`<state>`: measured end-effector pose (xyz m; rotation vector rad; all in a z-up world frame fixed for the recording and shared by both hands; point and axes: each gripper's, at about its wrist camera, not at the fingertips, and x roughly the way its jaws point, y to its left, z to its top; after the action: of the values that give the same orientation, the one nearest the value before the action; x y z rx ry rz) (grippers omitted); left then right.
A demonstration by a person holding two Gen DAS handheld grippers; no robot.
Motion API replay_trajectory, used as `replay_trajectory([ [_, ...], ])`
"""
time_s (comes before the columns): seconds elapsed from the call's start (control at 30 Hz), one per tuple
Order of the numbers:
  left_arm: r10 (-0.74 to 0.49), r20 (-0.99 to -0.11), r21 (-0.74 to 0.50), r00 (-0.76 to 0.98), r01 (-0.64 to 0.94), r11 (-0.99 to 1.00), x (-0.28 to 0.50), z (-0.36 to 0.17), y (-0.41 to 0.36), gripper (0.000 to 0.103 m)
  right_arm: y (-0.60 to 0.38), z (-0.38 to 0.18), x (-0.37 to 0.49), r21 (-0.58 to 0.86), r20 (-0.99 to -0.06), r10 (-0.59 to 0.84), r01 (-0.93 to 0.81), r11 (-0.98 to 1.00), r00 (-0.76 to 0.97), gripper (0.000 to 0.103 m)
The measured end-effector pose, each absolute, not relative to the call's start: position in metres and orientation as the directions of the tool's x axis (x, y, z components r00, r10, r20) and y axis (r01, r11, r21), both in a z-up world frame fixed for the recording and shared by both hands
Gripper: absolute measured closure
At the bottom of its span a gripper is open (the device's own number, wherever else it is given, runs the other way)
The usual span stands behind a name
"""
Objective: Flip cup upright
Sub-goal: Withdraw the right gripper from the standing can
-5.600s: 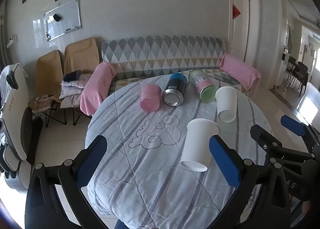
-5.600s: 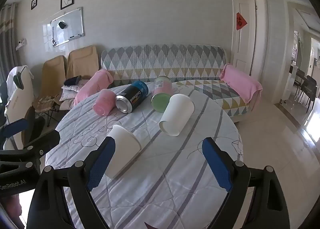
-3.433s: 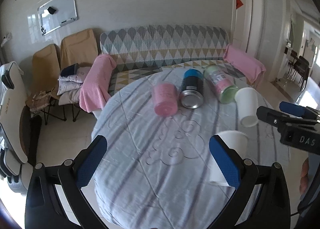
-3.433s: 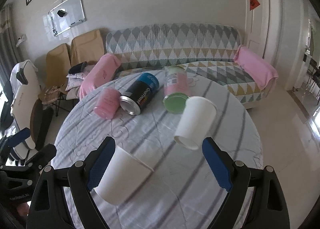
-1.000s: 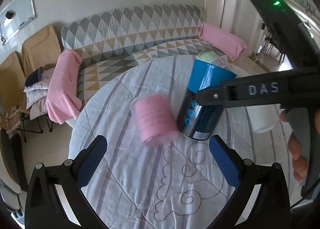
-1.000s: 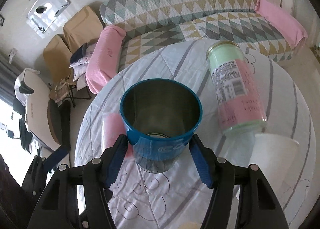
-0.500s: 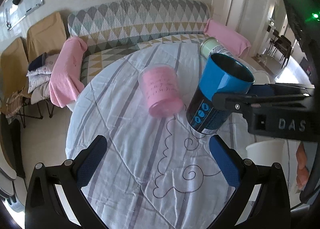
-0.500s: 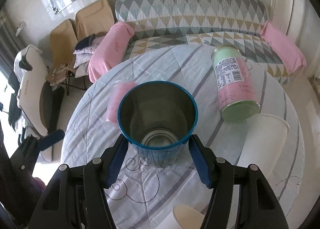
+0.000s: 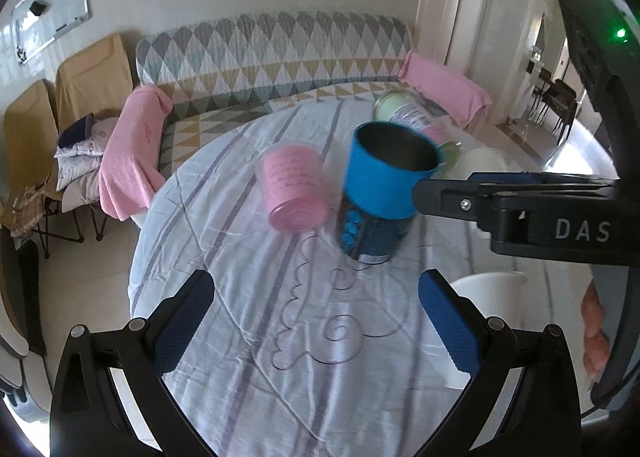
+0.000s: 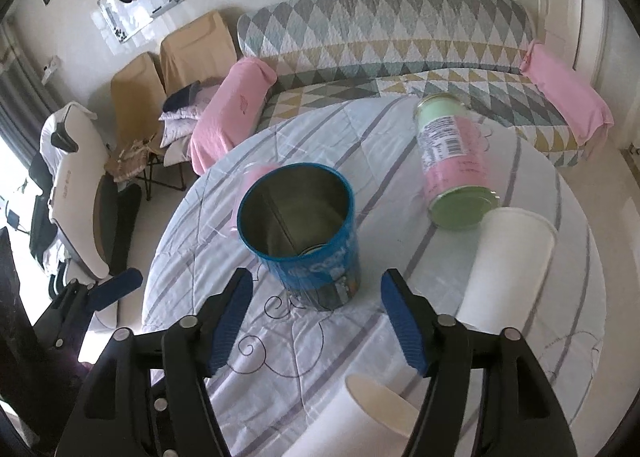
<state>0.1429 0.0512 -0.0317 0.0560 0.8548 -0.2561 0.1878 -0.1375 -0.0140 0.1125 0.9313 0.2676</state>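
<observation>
A blue metal cup (image 10: 304, 241) stands upright on the round table, mouth up; it also shows in the left wrist view (image 9: 380, 197). My right gripper (image 10: 316, 321) is open, with its fingers drawn back to either side of the cup's base, not touching it. My left gripper (image 9: 316, 321) is open and empty over the near part of the table. A pink cup (image 9: 294, 189) lies on its side left of the blue cup. Two white paper cups (image 10: 508, 265) (image 10: 360, 417) lie on their sides.
A green and pink jar (image 10: 456, 161) lies on its side at the far right of the striped tablecloth (image 9: 248, 337). A patterned sofa (image 9: 272, 53) with pink towels stands behind the table. Folding chairs (image 9: 60, 105) stand at the left.
The right gripper has opened and drawn back from the blue cup, which now stands upright on the table. The left gripper has shifted slightly.
</observation>
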Motion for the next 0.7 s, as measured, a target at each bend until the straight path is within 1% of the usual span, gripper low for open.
replay_trajectory([
  [0.1, -0.207, -0.739, -0.048, 0.641, 0.257, 0.965, 0.132, -0.022, 0.040, 0.000, -0.143, -0.007, 0.177, 0.215, -0.763, 0.281, -0.181, 0.960, 0.583, 0.031],
  [0.2, -0.220, -0.742, -0.056, 0.634, 0.268, 0.962, 0.123, -0.015, 0.032, 0.000, -0.153, 0.001, 0.164, 0.223, -0.746, 0.288, -0.183, 0.957, 0.600, 0.025],
  [0.4, -0.269, -0.758, -0.112, 0.594, 0.288, 0.951, 0.107, -0.005, 0.016, 0.000, -0.190, 0.016, 0.128, 0.219, -0.697, 0.266, -0.155, 0.963, 0.666, 0.025],
  [0.57, -0.315, -0.824, -0.166, 0.471, 0.332, 0.929, 0.100, -0.010, -0.020, 0.000, -0.223, 0.011, 0.103, 0.208, -0.702, 0.227, -0.111, 0.972, 0.675, 0.024],
  [0.7, -0.296, -0.856, -0.169, 0.424, 0.312, 0.935, 0.097, -0.023, -0.042, 0.000, -0.247, -0.006, 0.084, 0.189, -0.715, 0.195, -0.082, 0.978, 0.672, 0.024],
])
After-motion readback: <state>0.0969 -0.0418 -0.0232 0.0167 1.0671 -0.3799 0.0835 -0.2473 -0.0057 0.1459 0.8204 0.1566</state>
